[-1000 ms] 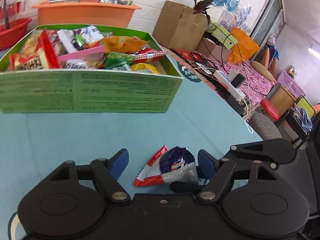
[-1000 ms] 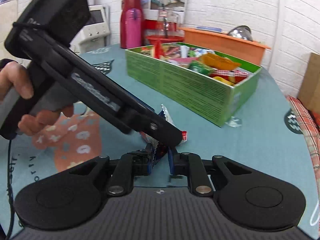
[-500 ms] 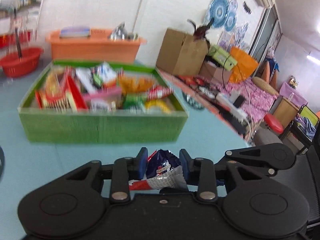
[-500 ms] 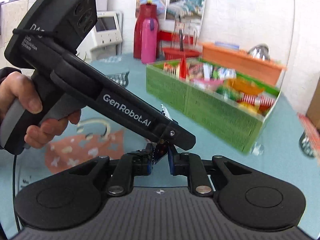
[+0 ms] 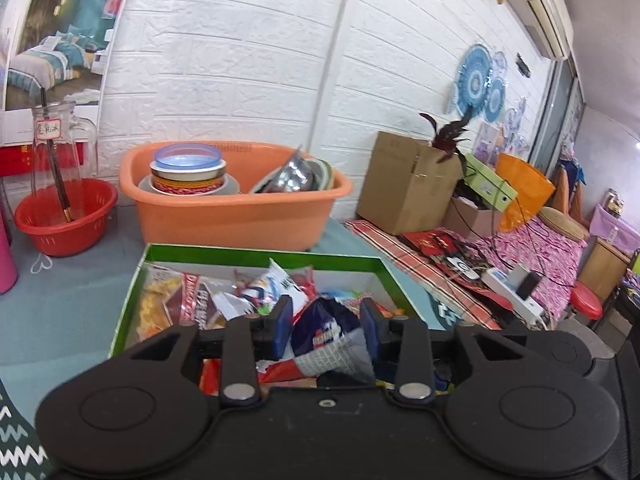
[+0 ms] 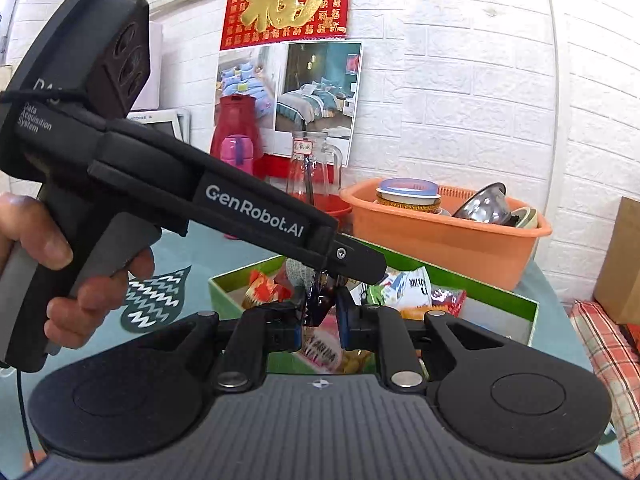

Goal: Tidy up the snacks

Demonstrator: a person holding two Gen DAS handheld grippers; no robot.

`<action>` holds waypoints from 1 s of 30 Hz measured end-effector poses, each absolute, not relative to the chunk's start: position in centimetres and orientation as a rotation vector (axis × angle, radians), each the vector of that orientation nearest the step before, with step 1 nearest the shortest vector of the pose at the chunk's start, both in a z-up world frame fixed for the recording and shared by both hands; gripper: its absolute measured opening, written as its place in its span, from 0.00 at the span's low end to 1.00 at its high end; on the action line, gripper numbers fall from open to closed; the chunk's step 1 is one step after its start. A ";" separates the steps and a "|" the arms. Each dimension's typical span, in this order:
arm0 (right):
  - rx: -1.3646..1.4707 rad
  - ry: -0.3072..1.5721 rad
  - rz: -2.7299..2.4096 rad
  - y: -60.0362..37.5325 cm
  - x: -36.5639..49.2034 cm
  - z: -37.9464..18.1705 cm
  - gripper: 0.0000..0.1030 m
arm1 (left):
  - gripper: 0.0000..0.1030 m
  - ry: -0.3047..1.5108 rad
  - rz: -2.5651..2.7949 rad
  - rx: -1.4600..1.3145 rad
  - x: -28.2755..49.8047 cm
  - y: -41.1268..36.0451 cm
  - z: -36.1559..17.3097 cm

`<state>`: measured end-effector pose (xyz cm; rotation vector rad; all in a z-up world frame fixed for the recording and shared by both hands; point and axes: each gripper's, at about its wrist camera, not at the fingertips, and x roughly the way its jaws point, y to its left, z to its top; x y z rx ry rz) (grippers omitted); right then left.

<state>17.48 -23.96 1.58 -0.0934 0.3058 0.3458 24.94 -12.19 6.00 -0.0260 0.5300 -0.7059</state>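
A dark blue, red and white snack packet (image 5: 326, 336) hangs above the open green box (image 5: 256, 254) full of snack bags. My left gripper (image 5: 325, 309) has the packet between its blue pads, which touch both its sides while the jaws are opening. In the right wrist view my right gripper (image 6: 321, 305) is shut on the dark edge of the same packet (image 6: 316, 292), over the green box (image 6: 496, 300). The left gripper's black body (image 6: 256, 216), held by a hand (image 6: 60, 248), crosses that view and ends just above the packet.
An orange basin (image 5: 240, 216) with bowls stands right behind the box. A red basket (image 5: 64, 224) with a glass jug (image 5: 60, 152) is at the back left. A cardboard box (image 5: 404, 184) and a power strip with cables (image 5: 508, 284) lie to the right. A red thermos (image 6: 236, 132) stands by the wall.
The left jaws went from wide apart to close around the packet. Both grippers lifted it off the teal table and carried it forward over the green box.
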 end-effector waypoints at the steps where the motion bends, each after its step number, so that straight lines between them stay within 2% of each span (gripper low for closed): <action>1: -0.101 0.298 0.335 -23.7 18.0 1.5 0.26 | 1.00 0.533 -0.686 -0.026 25.4 -12.2 5.9; 2: -0.103 0.294 0.313 -23.5 18.5 1.2 0.27 | 1.00 0.530 -0.645 -0.031 25.6 -12.0 5.7; 3: -0.100 0.297 0.290 -23.4 19.1 0.9 0.38 | 1.00 0.516 -0.605 -0.038 25.4 -11.7 5.6; 4: -0.093 0.312 0.264 -23.4 19.6 0.5 0.46 | 1.00 0.492 -0.585 -0.044 25.2 -11.2 5.4; 6: -0.092 0.353 0.244 -23.5 20.1 -0.3 0.89 | 1.00 0.496 -0.598 -0.033 24.7 -10.5 5.2; 7: -0.090 0.353 0.237 -23.6 19.8 -0.6 1.00 | 1.00 0.502 -0.592 -0.024 24.4 -10.1 5.1; 20: -0.038 0.433 0.068 -24.6 11.4 0.4 1.00 | 1.00 0.445 -0.460 0.097 14.6 -7.7 5.6; 30: -0.076 0.444 -0.001 -24.1 5.4 -1.0 1.00 | 1.00 0.515 -0.362 0.108 7.2 -5.2 2.1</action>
